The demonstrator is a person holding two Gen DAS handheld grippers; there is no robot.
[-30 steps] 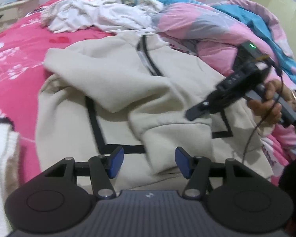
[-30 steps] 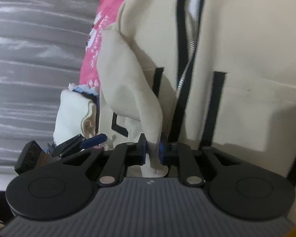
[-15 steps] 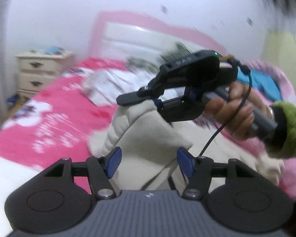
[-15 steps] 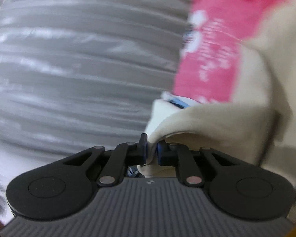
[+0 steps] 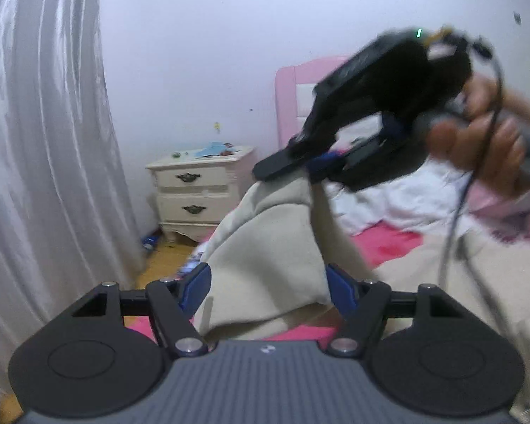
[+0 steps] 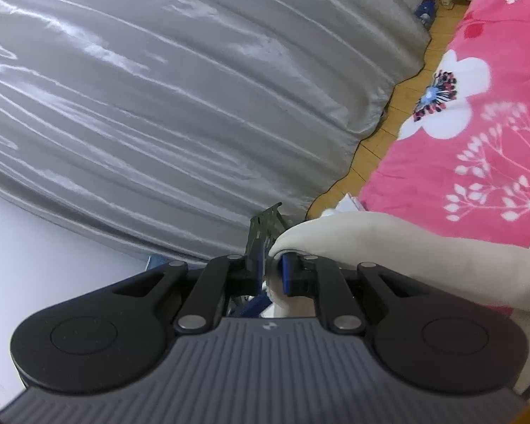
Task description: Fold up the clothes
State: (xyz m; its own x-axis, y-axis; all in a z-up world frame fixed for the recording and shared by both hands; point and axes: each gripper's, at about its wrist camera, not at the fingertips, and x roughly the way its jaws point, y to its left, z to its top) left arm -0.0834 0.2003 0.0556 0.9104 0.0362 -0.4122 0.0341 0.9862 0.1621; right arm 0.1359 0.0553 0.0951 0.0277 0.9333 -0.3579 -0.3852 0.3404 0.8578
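Pink bed [image 6: 477, 162] | right hand-held gripper [image 6: 272, 268] raised, pinching cream garment [image 6: 371, 240]

Soft daylight, fisheye edges, right hand [image 5: 484, 145] blurred.

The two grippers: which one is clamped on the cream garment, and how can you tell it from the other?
The right gripper: its pads pinch a fold of the cream garment. The left gripper grips nothing; its jaws are opening, apart from the cloth between them.

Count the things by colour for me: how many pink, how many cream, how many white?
Pink: 2, headboard and bedsheet
Cream: 2, jacket and nightstand
White: 1, crumpled garment
Total: 5
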